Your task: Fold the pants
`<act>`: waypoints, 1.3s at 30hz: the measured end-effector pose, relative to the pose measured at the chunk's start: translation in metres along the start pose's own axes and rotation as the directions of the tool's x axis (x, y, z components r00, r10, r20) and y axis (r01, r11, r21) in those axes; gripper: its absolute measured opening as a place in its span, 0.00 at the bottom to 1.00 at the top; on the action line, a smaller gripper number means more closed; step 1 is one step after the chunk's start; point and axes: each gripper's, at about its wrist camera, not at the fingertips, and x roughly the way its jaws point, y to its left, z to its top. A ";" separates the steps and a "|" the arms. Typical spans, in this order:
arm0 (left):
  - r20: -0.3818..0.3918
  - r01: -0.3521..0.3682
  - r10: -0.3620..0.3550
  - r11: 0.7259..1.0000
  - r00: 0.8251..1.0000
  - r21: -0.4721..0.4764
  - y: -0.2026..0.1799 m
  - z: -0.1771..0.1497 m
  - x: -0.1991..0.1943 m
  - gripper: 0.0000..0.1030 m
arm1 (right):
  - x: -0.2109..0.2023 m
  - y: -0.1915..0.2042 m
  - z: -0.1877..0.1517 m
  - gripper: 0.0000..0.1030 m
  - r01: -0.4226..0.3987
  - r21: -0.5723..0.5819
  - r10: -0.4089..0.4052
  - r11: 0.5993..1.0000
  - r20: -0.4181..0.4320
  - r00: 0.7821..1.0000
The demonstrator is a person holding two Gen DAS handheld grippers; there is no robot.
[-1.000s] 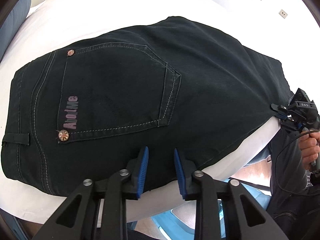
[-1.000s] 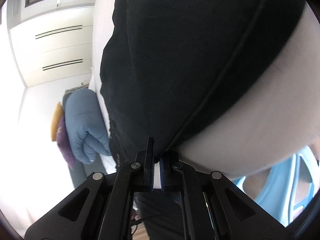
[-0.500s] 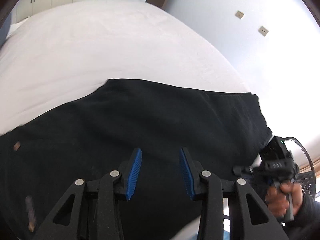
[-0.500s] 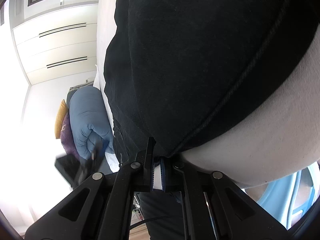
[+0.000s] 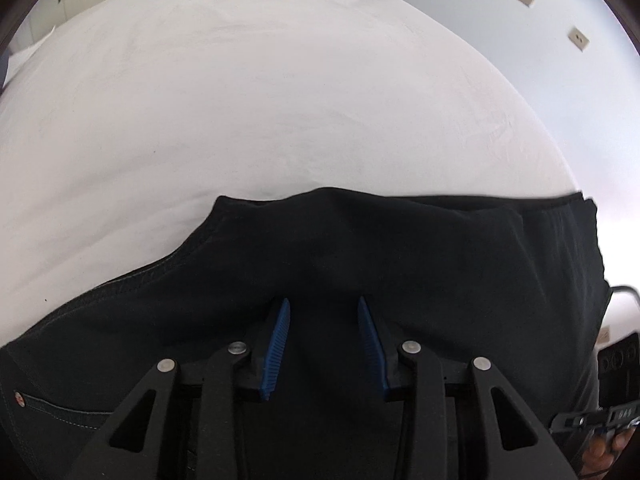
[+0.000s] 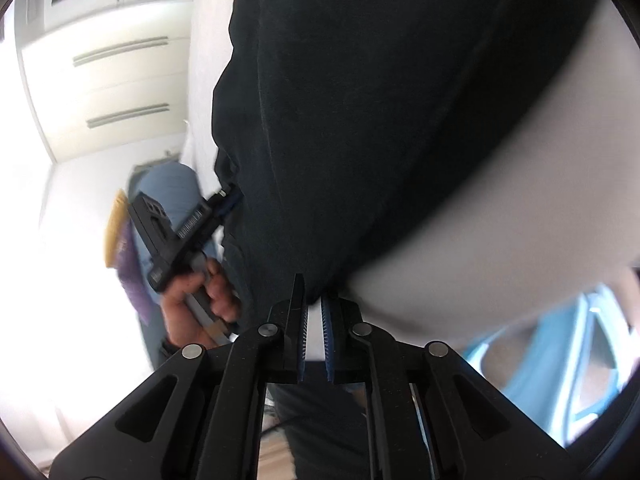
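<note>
Your black pants [image 5: 400, 264] lie spread on the white bed [image 5: 260, 92], hanging over its near edge. Your left tongs [image 5: 323, 312] stand apart above the dark cloth, gripping nothing. Your right tongs [image 6: 315, 300] are opening at the pants' edge, a thin gap showing between the blue pads [image 6: 329, 328], nothing pinched between them.

bare bed [image 5: 280, 100] beyond pants [image 5: 400, 248]

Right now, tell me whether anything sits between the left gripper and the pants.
Nothing visible does. The left gripper hangs directly over the black pants, its jaws apart with only dark cloth beneath them. Beyond the pants lies bare white bed.
</note>
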 end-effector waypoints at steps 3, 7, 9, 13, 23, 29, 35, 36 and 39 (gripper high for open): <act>0.004 -0.011 0.011 1.000 1.000 -0.001 0.001 0.006 -0.001 0.37 | -0.030 0.022 -0.013 0.11 0.117 -0.122 -0.116 0.986 0.010 0.993; 0.031 -0.077 0.077 0.997 0.997 0.007 -0.016 0.010 -0.009 0.38 | -0.053 0.087 -0.006 0.11 0.137 -0.325 -0.106 0.936 0.111 0.988; 0.058 -0.095 0.093 0.995 0.994 0.034 -0.034 0.007 -0.017 0.39 | -0.049 0.110 0.021 0.11 0.132 -0.355 -0.092 0.925 0.129 0.987; 0.123 -0.089 0.082 0.994 0.989 0.055 -0.052 0.007 -0.024 0.60 | -0.010 0.139 0.070 0.11 0.109 -0.409 -0.083 0.906 0.080 0.993; 0.095 -0.162 0.160 0.987 0.982 0.005 -0.035 0.025 0.008 0.62 | -0.005 0.082 0.184 0.00 0.192 -0.224 -0.129 0.955 0.269 0.954; 0.205 -0.136 0.143 0.990 0.968 -0.046 -0.040 0.002 -0.039 0.60 | -0.068 0.093 0.169 0.08 0.252 -0.192 -0.161 0.948 0.395 0.904; 0.148 -0.027 0.026 1.000 0.989 0.004 -0.077 -0.062 -0.041 0.61 | -0.037 0.084 0.081 0.08 0.108 -0.352 -0.069 0.930 0.121 0.990; 0.125 -0.040 0.039 0.999 0.991 0.010 -0.079 -0.069 -0.033 0.61 | -0.030 0.073 0.076 0.01 0.144 -0.356 -0.110 0.923 0.114 0.987; 0.149 -0.061 0.054 0.997 0.987 0.040 -0.070 -0.079 -0.013 0.62 | -0.049 0.039 0.091 0.00 0.072 -0.252 -0.033 0.965 0.154 0.987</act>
